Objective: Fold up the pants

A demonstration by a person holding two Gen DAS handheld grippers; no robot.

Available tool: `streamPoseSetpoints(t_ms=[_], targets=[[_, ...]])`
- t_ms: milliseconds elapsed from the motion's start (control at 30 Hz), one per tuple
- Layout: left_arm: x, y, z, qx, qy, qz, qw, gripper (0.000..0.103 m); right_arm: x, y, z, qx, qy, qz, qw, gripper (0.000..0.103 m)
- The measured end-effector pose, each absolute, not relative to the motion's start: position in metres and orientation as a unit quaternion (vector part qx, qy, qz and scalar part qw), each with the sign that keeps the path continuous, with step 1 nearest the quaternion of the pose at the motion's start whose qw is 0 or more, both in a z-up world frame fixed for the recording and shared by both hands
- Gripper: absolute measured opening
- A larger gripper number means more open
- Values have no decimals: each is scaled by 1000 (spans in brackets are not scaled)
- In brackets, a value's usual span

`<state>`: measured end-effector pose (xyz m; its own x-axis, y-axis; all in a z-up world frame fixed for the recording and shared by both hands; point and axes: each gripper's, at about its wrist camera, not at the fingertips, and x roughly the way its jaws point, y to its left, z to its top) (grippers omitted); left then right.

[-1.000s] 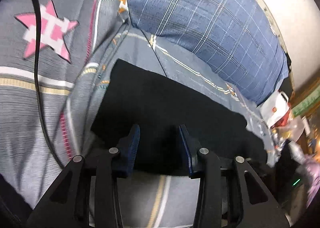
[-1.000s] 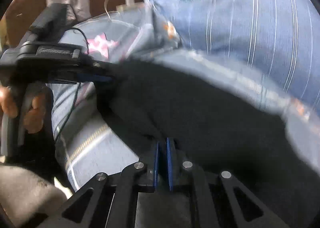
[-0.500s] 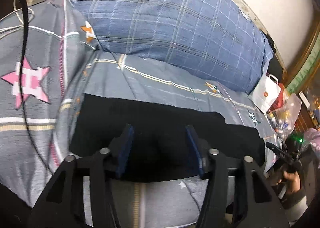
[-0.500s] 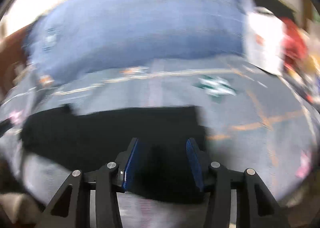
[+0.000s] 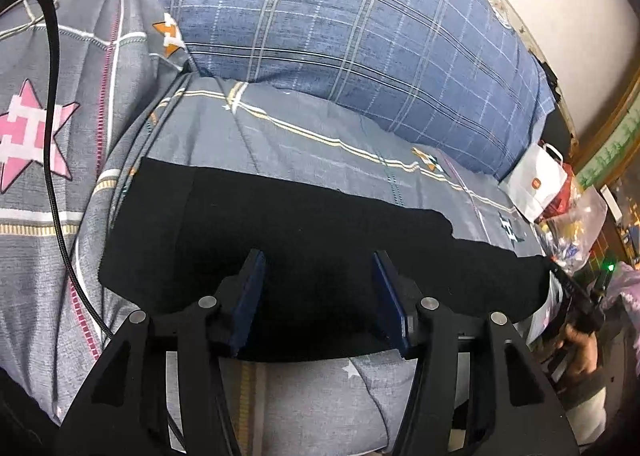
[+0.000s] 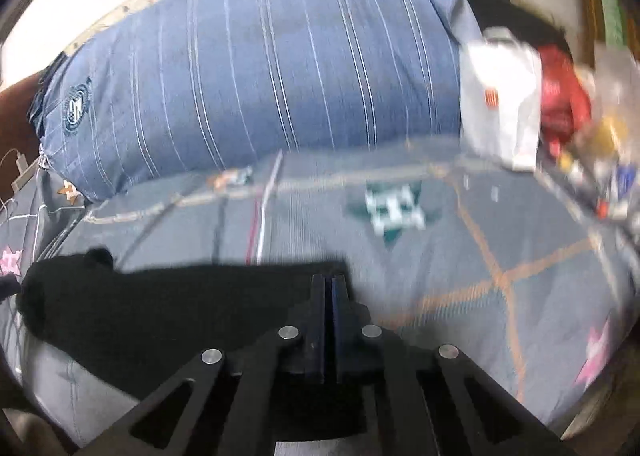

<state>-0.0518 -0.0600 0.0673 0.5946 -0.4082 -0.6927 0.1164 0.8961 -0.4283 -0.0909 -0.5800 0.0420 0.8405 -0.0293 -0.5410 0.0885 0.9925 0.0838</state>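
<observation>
Black pants [image 5: 312,240] lie in a long flat band across the grey patterned bedsheet [image 5: 328,160]. My left gripper [image 5: 318,296] is open, its blue pads held apart over the near edge of the pants, holding nothing. In the right wrist view the pants [image 6: 132,312] stretch to the left, and my right gripper [image 6: 330,296] is shut with its pads pressed together at the pants' right end, seemingly pinching the cloth. The right view is blurred. The right gripper and the hand on it show at the far right of the left wrist view [image 5: 580,312].
A big blue plaid duvet [image 5: 360,36] lies along the far side of the bed by the wall. A white paper bag [image 5: 536,184], a red bag [image 6: 560,104] and plastic clutter sit at the bed's right end. A black cable [image 5: 52,136] runs over the left side.
My right gripper swung from the left end of the pants to the right end, opened on the way, and has shut there. My left gripper has lifted back slightly and stays open.
</observation>
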Motion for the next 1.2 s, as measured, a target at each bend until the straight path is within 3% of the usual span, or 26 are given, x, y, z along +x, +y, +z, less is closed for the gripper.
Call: streamPoseSetpoints(t_ms=[400, 467, 533, 600, 767, 800, 867, 900, 1200], targets=[[-58, -21, 67, -209, 412, -105, 881, 55, -70, -574, 42, 88, 297, 5, 951, 2], [-57, -17, 63, -208, 417, -98, 879, 58, -73, -557, 42, 52, 306, 36, 950, 13], [-55, -15, 59, -214, 427, -97, 873, 58, -67, -541, 37, -6, 331, 40, 943, 52], [-57, -16, 59, -220, 429, -103, 870, 58, -64, -536, 30, -31, 342, 26, 939, 52], [-62, -24, 66, -185, 416, -107, 884, 58, -70, -565, 17, 38, 356, -26, 933, 52], [-61, -25, 66, -184, 418, -107, 883, 58, -67, -570, 10, 50, 366, -24, 929, 51], [-56, -27, 65, -193, 425, -113, 877, 58, -62, -574, 5, 65, 369, -4, 927, 28], [-55, -28, 65, -199, 426, -115, 875, 58, -61, -575, 4, 68, 365, -3, 929, 5], [-56, -31, 69, -208, 421, -110, 876, 58, -54, -577, 43, 17, 303, -35, 952, 2]])
